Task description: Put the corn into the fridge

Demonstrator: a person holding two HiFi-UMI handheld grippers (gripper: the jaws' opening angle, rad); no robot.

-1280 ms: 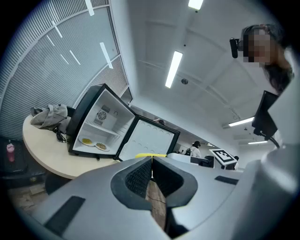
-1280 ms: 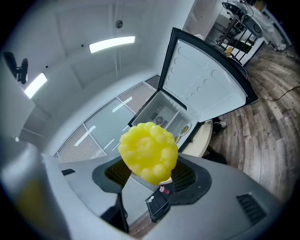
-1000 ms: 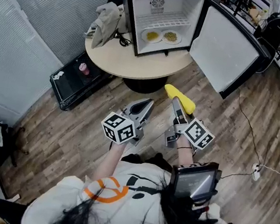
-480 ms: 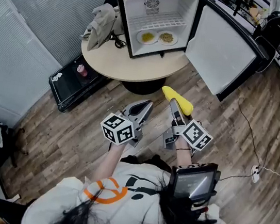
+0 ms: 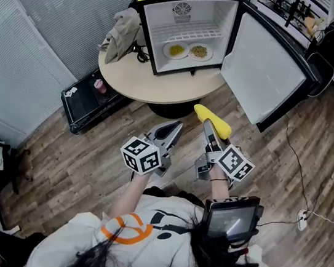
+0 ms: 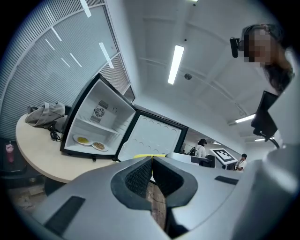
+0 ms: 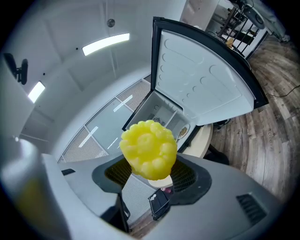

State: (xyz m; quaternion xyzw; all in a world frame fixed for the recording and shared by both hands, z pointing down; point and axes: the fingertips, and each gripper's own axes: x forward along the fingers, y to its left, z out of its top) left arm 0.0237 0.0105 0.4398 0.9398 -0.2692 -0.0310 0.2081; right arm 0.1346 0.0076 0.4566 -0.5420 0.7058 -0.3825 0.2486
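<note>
A yellow corn cob sticks out ahead of my right gripper, which is shut on it; in the right gripper view its kernelled end fills the space between the jaws. My left gripper is held beside it, jaws shut with nothing between them. Both are over the wooden floor, short of the round table. On the table stands the small black fridge with its door swung wide open to the right. Two plates of food lie on the fridge floor.
A crumpled grey cloth and a cable lie on the table left of the fridge. A black case sits on the floor by the table's left. A cord and plug trail on the floor at right. Other people show far off in the left gripper view.
Both grippers and the corn keep their place in the head view, while the table and fridge have shifted slightly; the grip on the corn is the same.
</note>
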